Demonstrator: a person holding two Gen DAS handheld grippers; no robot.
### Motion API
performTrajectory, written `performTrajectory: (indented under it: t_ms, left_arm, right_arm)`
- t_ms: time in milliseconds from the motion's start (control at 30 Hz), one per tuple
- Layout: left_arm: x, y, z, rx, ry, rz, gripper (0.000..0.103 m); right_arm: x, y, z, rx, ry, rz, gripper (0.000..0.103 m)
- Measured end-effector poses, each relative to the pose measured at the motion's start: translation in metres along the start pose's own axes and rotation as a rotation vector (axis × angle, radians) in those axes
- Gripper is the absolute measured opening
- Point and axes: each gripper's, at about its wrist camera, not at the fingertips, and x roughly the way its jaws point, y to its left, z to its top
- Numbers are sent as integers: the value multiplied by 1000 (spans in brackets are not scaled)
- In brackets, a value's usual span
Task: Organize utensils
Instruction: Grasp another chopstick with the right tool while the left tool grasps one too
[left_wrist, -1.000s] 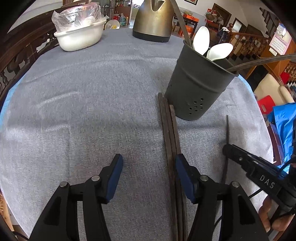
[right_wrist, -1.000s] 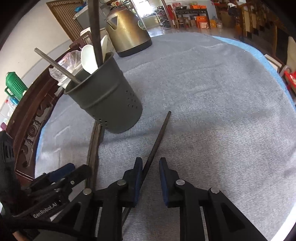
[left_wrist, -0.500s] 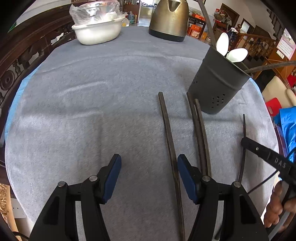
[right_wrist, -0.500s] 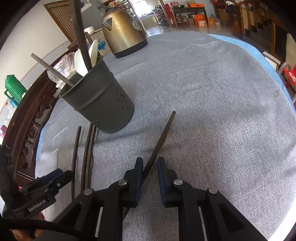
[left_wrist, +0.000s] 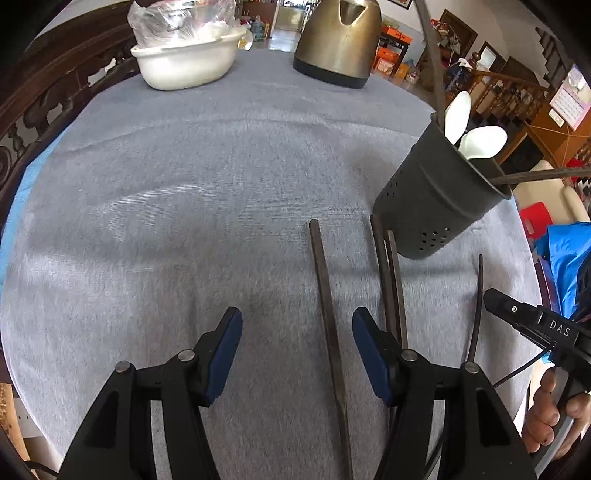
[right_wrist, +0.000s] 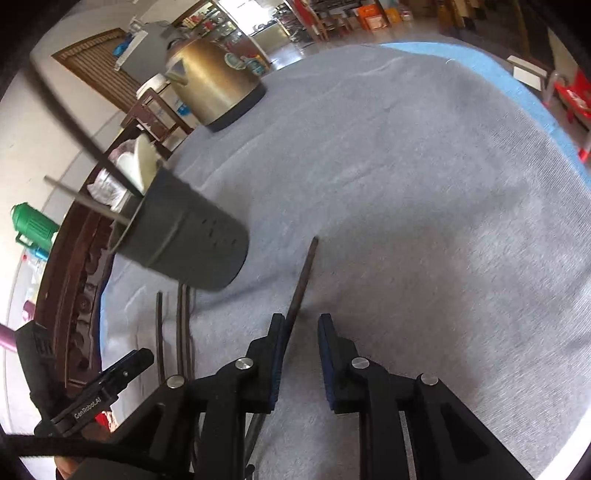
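Note:
A dark grey utensil holder (left_wrist: 439, 199) stands on the grey tablecloth with white spoons (left_wrist: 476, 140) and dark chopsticks in it; it also shows in the right wrist view (right_wrist: 184, 243). One dark chopstick (left_wrist: 328, 310) lies between the fingers of my open left gripper (left_wrist: 297, 354). Two more chopsticks (left_wrist: 388, 280) lie side by side just right of it, reaching the holder's base. My right gripper (right_wrist: 301, 354) is partly open; a fourth chopstick (right_wrist: 301, 280) rests against its left pad. The right gripper also shows in the left wrist view (left_wrist: 532, 325).
A brass-coloured kettle (left_wrist: 336, 40) and a white basin (left_wrist: 184, 62) with a plastic-wrapped bowl stand at the table's far side. A carved wooden rail (left_wrist: 22, 122) runs along the left edge. The cloth's blue edge (right_wrist: 546, 110) marks the right side.
My left gripper shifted right, so one chopstick now lies between its fingers. My right gripper tilted and its jaws widened slightly around the fourth chopstick.

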Motion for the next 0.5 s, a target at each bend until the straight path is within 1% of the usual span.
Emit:
performTrajectory:
  t_ms: [100,167,233,267,300,333,367,400,433,500]
  left_arm:
    - [10,-4,8,-4,23,-8,54]
    - [14,-8,9,-7,32,-11,51]
    - [19,-11,13,-1,42,2,44]
    - [21,-12,15,4,44,13,43]
    - [22,-14,15,7,45,17,39]
    - [23,-15,15,10,45,23,33]
    - [24,-14,16,13,43,37,30]
    - [27,-14,18,12,42,36,20]
    - [29,-13,18,9,46,16,9]
    - [30,-9,17,0,53,-11,8]
  right_arm:
    - [8,6,10,4,27,-29,22]
    - [12,13,15,-10,31,-73,22]
    - [16,22,19,-21,38,-114,22]
    - [18,26,20,-36,40,-138,22]
    - [20,32,21,-55,42,-160,20]
    - [22,38,20,-88,39,-185,19]
    - [24,42,19,-117,34,-206,15]
    - [25,45,17,-143,30,-216,13]
    - [26,48,14,-166,24,-218,13]
    - [27,54,8,-197,27,-199,12]
